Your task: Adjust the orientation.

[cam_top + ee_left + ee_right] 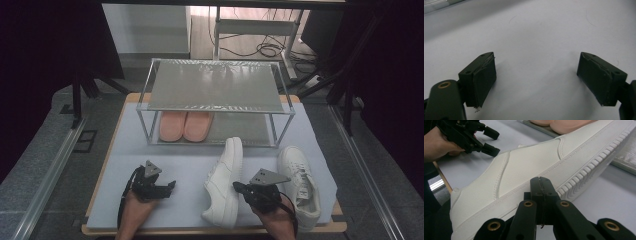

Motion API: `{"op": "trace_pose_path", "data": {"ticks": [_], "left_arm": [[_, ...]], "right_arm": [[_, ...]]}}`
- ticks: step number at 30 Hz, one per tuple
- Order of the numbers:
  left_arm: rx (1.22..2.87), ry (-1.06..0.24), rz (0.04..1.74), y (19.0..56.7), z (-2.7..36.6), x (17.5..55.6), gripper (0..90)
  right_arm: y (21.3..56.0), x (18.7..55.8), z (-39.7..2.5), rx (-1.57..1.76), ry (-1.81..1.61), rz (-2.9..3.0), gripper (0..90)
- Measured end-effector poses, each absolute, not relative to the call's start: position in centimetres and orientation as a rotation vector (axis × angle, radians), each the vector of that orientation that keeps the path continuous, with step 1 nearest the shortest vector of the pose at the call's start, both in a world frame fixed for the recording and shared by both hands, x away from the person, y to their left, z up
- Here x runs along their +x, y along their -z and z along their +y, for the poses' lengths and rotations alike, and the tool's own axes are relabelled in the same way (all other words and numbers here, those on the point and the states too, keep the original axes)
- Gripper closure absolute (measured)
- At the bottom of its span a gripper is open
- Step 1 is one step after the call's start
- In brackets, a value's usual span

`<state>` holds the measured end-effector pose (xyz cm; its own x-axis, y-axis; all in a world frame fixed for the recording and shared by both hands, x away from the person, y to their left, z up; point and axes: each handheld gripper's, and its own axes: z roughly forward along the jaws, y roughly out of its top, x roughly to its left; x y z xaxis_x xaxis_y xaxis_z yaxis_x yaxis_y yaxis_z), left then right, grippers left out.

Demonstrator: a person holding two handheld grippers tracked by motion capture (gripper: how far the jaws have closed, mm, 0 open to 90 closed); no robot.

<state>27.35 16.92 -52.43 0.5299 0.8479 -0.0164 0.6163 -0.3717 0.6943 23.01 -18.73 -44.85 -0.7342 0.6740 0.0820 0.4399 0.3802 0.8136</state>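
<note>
A white sneaker (225, 180) lies on the pale mat (175, 155), tipped toward its side, toe pointing at the rack. My right gripper (236, 186) is shut, its jaws pressed together with nothing seen between them. In the right gripper view its tip (540, 182) sits against the ribbed sole edge of that sneaker (529, 167). A second white sneaker (300, 180) rests upright farther right. My left gripper (172, 185) stands open to the left of the first sneaker, and its jaws (536, 72) are spread wide over bare mat. It also appears in the right gripper view (496, 143), held by a hand.
A two-tier metal shoe rack (215, 85) stands at the back of the table. A pair of pink slippers (186, 125) sits on the left of its lower shelf (250, 127). The slippers' heels (559, 123) show beyond the sneaker. The wooden table edge (215, 231) runs along the front.
</note>
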Motion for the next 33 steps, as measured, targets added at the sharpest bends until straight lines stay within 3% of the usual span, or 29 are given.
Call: {"op": "trace_pose_path", "data": {"ticks": [33], "left_arm": [[2.116, -0.456, 1.183, 52.4, 16.9, 27.4, 15.8]], "right_arm": [[46.3, 21.6, -23.2, 1.229, -0.98, 2.255, 90.0]]}}
